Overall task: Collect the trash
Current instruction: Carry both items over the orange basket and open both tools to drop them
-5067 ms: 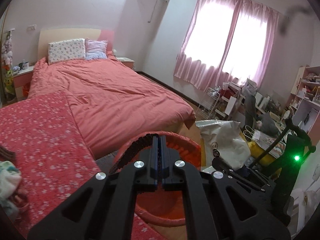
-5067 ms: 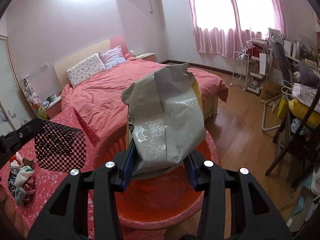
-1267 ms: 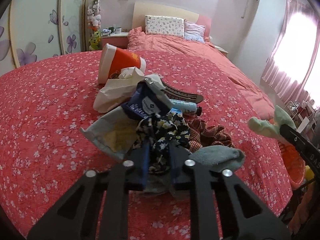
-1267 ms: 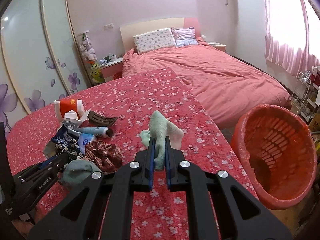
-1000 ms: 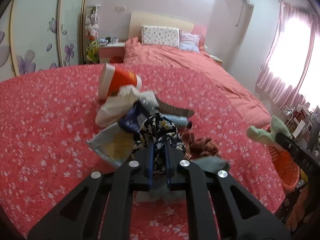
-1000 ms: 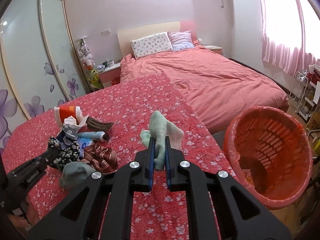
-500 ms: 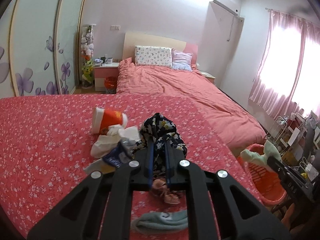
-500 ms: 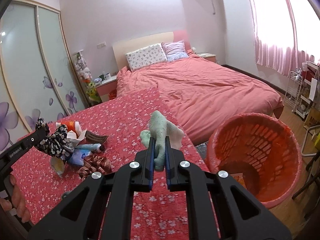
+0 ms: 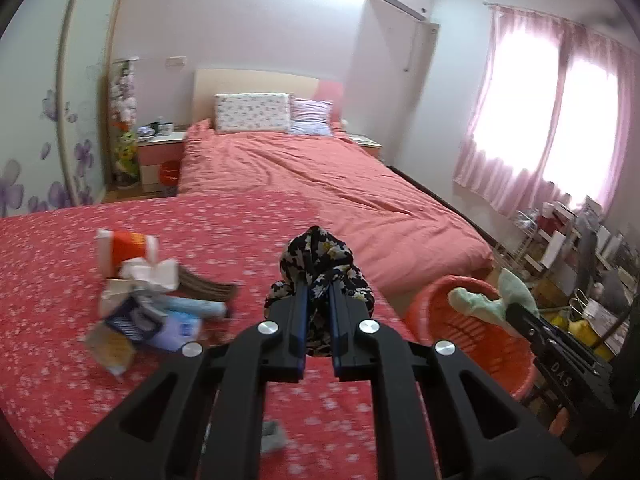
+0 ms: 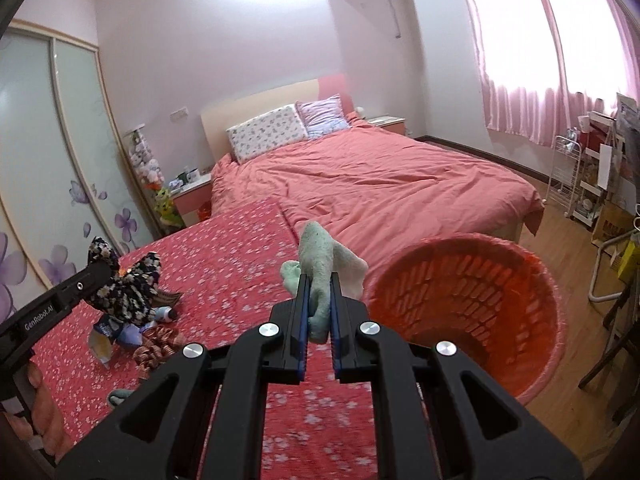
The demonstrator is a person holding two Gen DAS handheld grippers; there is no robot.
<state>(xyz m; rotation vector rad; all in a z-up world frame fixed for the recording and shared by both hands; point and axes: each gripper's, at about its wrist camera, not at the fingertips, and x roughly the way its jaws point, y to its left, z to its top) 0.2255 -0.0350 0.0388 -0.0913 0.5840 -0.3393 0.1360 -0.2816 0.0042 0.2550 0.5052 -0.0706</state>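
We read "GenRobot.AI" in white along the left gripper (image 10: 102, 270), at nine o'clock in the right wrist view. At four o'clock in the left wrist view, the right gripper (image 9: 516, 308) carries "DAS". Other print is too blurred for us.

A red floral bedspread (image 9: 60, 280) carries a heap of litter (image 9: 148, 304) toward its left edge, with a grey sock (image 10: 120, 397) near its front edge.
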